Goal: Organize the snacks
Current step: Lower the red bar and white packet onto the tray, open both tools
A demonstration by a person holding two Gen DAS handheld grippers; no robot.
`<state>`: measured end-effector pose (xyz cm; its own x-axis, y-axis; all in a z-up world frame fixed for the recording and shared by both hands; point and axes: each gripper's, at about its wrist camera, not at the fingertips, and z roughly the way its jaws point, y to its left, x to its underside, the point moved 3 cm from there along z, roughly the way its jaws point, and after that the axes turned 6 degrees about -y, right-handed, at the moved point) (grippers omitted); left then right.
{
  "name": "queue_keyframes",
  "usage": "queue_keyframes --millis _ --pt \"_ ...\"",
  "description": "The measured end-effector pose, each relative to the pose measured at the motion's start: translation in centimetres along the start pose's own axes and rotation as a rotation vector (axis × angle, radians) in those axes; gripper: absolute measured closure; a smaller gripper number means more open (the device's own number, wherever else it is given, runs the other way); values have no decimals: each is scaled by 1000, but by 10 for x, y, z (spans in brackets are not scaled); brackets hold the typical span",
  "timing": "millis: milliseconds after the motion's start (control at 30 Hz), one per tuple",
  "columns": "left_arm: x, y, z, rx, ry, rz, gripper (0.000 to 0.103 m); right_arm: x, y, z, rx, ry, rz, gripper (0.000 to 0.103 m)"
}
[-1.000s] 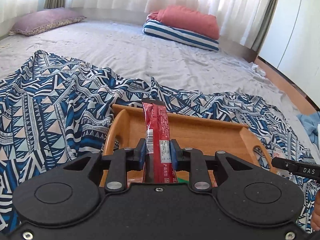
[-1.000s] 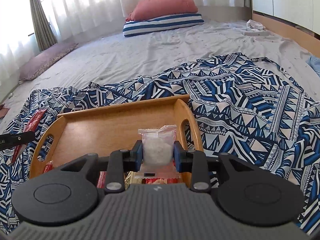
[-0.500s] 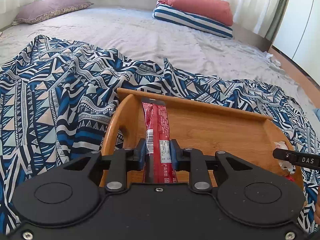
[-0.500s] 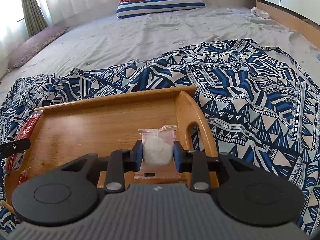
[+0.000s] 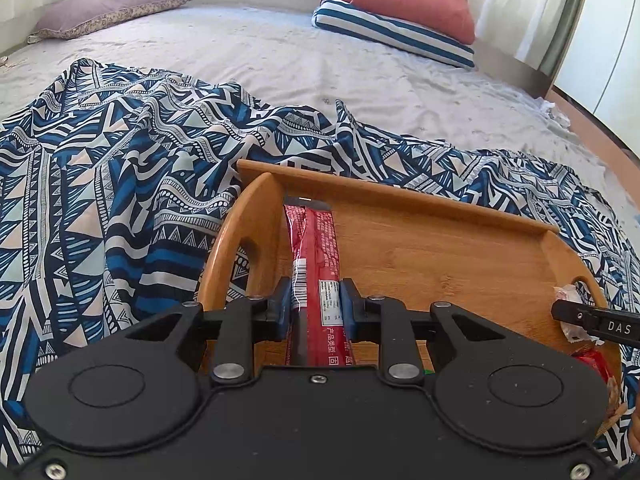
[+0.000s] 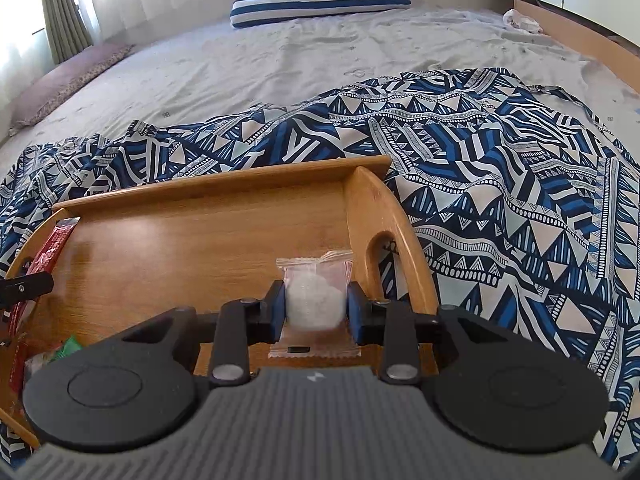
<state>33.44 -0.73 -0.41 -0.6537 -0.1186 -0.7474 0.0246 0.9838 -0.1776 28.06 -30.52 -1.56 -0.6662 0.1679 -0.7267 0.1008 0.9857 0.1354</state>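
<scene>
A long red snack stick (image 5: 316, 252) is clamped in my left gripper (image 5: 315, 307), which is shut on it over the left end of the wooden tray (image 5: 440, 256). The stick's far tip reaches toward the tray's back wall. My right gripper (image 6: 316, 308) is shut on a small clear packet holding a white sweet (image 6: 314, 300), low over the tray's right end (image 6: 384, 216) beside the arched handle. In the right wrist view the red stick (image 6: 54, 240) shows at the tray's left edge, with the left gripper's fingertip (image 6: 28, 286) in front of it.
The tray lies on a blue and white patterned cloth (image 5: 104, 184) spread over a grey bed (image 5: 280, 52). Loose wrappers, red and green (image 6: 66, 350), lie at the tray's near left corner. Pillows (image 5: 400, 20) rest at the head of the bed. A wooden bed edge (image 6: 576, 32) runs along the right.
Both grippers have come down and forward over the tray with their snacks. The tray now fills more of both views. Neither grip has altered.
</scene>
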Motion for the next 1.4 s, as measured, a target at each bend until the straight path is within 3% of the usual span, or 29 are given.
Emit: queue_keyframes --millis 400,533,767,1000,1400 --pt "0 1 5 -23 -2 24 79 2 1 0 -6 -20 -25 66" --pt "1 0 5 -19 2 25 77 2 0 0 -8 -22 -19 59" --pt "-3 -2 -10 -2 -22 35 54 1 -1 -7 -31 -41 14 55" --pt "-7 -5 -41 26 -70 71 28 -7 2 -26 -45 -82 9 43" --pt "7 -9 -112 83 -111 116 12 -4 7 -80 -91 -154 -28 34"
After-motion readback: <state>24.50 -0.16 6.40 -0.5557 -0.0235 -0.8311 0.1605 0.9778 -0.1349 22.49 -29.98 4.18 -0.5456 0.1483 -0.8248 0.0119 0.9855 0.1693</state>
